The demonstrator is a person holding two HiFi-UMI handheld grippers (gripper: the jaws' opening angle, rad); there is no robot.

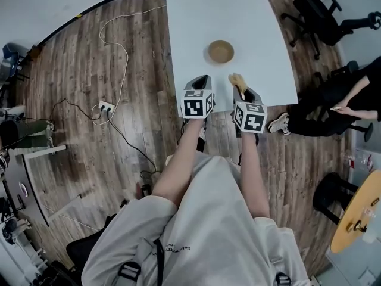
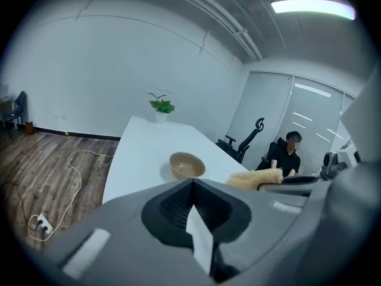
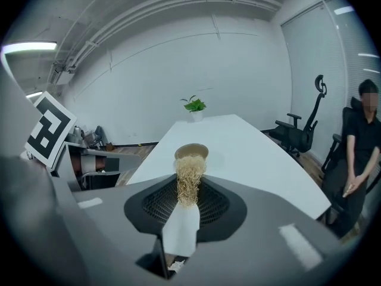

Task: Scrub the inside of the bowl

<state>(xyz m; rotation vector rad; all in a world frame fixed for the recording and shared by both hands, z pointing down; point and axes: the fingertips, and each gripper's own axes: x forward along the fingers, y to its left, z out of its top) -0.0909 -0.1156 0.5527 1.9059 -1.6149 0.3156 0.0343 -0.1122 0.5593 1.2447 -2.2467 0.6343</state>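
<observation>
A tan bowl [image 1: 221, 52] stands upright near the middle of the white table [image 1: 262, 16]. It also shows in the left gripper view as the bowl [image 2: 187, 164] and, partly hidden, in the right gripper view as the bowl [image 3: 191, 152]. My right gripper [image 1: 241, 88] is shut on a straw-coloured fibre scrubber [image 1: 237, 81] over the table's near edge, short of the bowl. The scrubber [image 3: 189, 180] sticks up from the right gripper [image 3: 189, 189]. My left gripper [image 1: 201, 79] hovers beside it, jaws together and holding nothing. From the left gripper [image 2: 192, 185] the scrubber [image 2: 257, 179] lies to the right.
A small potted plant [image 3: 194, 106] stands at the table's far end. A seated person [image 1: 333, 109] and office chairs [image 1: 318, 14] are to the right. A cable and power strip [image 1: 106, 107] lie on the wood floor at left. A round yellow table [image 1: 360, 210] is at lower right.
</observation>
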